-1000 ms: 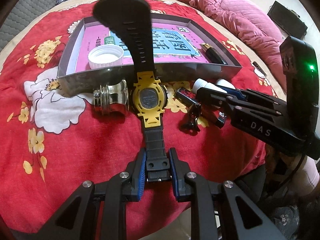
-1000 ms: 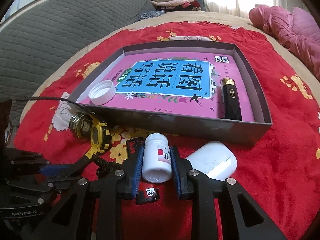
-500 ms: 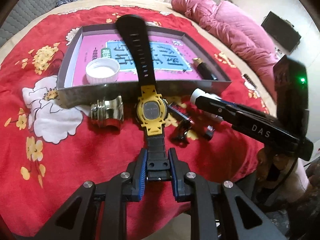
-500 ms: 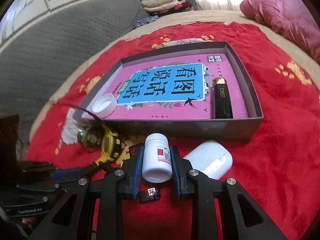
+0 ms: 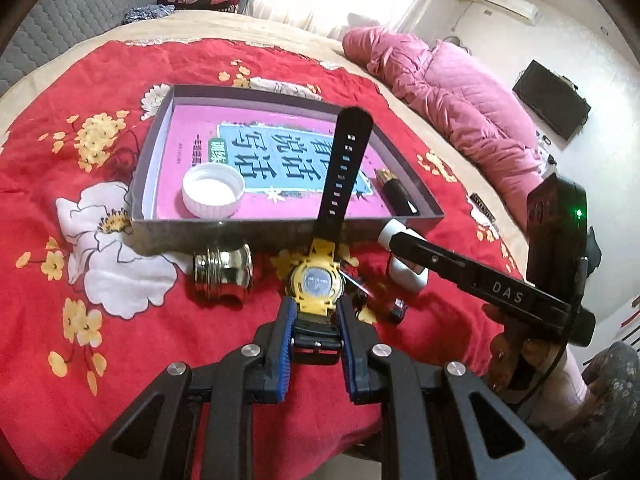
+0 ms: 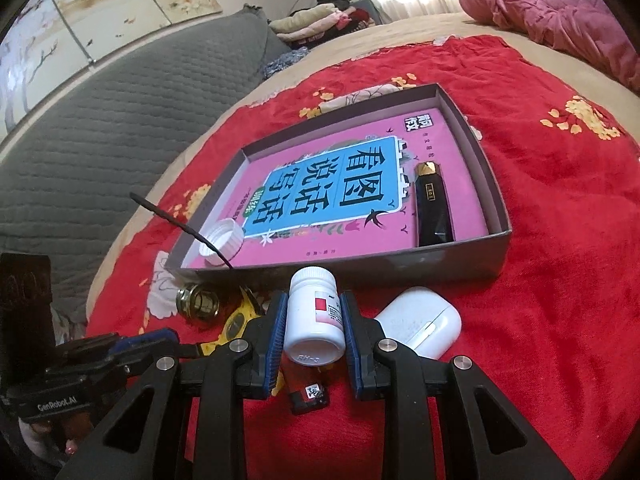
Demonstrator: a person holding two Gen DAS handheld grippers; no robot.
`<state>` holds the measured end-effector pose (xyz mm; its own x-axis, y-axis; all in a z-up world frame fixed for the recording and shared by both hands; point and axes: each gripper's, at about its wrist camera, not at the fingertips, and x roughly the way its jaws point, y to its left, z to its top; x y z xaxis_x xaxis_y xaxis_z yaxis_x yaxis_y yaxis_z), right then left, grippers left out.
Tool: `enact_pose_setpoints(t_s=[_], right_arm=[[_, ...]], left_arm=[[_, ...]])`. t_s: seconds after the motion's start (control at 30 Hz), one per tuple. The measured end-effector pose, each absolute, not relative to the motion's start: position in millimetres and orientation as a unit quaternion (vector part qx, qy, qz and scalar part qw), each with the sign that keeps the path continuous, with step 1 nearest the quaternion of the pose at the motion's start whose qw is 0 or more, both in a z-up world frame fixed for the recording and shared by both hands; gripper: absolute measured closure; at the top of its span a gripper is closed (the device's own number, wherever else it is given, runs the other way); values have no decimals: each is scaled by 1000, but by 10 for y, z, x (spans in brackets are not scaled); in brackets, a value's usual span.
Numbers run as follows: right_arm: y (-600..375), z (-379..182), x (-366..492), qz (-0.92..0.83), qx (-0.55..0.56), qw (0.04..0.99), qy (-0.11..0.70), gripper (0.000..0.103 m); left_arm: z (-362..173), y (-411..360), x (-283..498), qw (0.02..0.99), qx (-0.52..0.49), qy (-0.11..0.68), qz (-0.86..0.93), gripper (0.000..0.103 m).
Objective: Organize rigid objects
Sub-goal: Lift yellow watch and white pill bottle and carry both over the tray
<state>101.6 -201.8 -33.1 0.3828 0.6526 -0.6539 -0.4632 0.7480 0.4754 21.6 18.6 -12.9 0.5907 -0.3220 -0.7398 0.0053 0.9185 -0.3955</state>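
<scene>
watch: the yellow-cased wristwatch with black rubber straps is the piece in hand, lifted near the front wall of the box, its free strap reaching up over the rim.
left gripper: blue pads closed tight on the buckle end of the strap, probably so the case hangs forward and can be laid in first.
bottle: the small white plastic pill bottle with a red label is held base toward the camera, above the cloth just in front of the box.
right gripper: clamped on the bottle's sides, a firm hold across its width so it can't roll.
box: the shallow grey cardboard box lined with a pink book cover holds a white screw cap and a black lighter with a gold top; it looks to be the collecting place.
left out: a white earbud case, a shiny metal knob and a small black clip lie on the red flowered cloth.
</scene>
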Motion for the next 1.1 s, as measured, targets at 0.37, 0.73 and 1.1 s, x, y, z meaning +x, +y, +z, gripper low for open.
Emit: enact_pose_setpoints(t_s=[0.37,0.73,1.1], right_arm=[[-2087,-314,1051,335,130,825,436,76],[-2137,-253,1048,334,136,832,422,76],[-2139,-199,1026,337,132,837,411,76]], left_arm=[[-27,272,379,888,-198,406,-82,83],[70,311,444,896,-208,385,-81,83],[288,310,462,905,-217,356,-84,83]])
